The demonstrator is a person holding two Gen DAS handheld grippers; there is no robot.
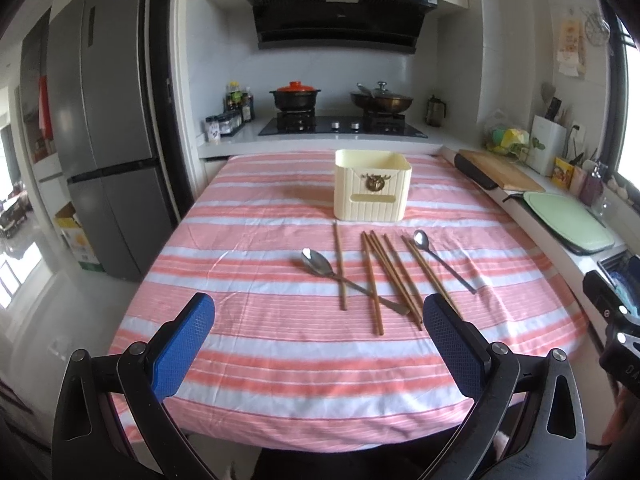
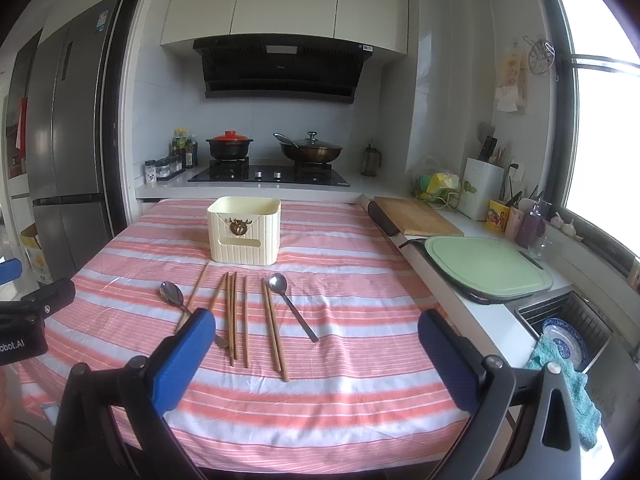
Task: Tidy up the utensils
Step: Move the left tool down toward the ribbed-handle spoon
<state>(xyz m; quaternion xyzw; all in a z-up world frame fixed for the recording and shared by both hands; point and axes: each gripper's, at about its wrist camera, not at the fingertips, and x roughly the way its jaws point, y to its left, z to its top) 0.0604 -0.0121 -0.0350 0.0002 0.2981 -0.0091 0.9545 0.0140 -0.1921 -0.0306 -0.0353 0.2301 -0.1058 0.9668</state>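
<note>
Wooden chopsticks [image 2: 240, 320] and two steel spoons [image 2: 290, 306] lie loose mid-bench before the cream holder box [image 2: 244, 236] near the far edge, both hand-held grippers, left [image 1: 318, 344] and right [image 2: 316, 350], spread empty, presumably poised for first pickup.

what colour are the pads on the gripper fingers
Blue, with a fine mesh texture; the left gripper's pads show it best in the left wrist view.

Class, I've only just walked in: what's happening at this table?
A person holds two grippers, left gripper and right gripper, both open and empty above the striped tablecloth. Wooden chopsticks and two spoons lie loose in front of a cream holder; the left spoon crosses two chopsticks. Nothing has been picked up yet.
</note>
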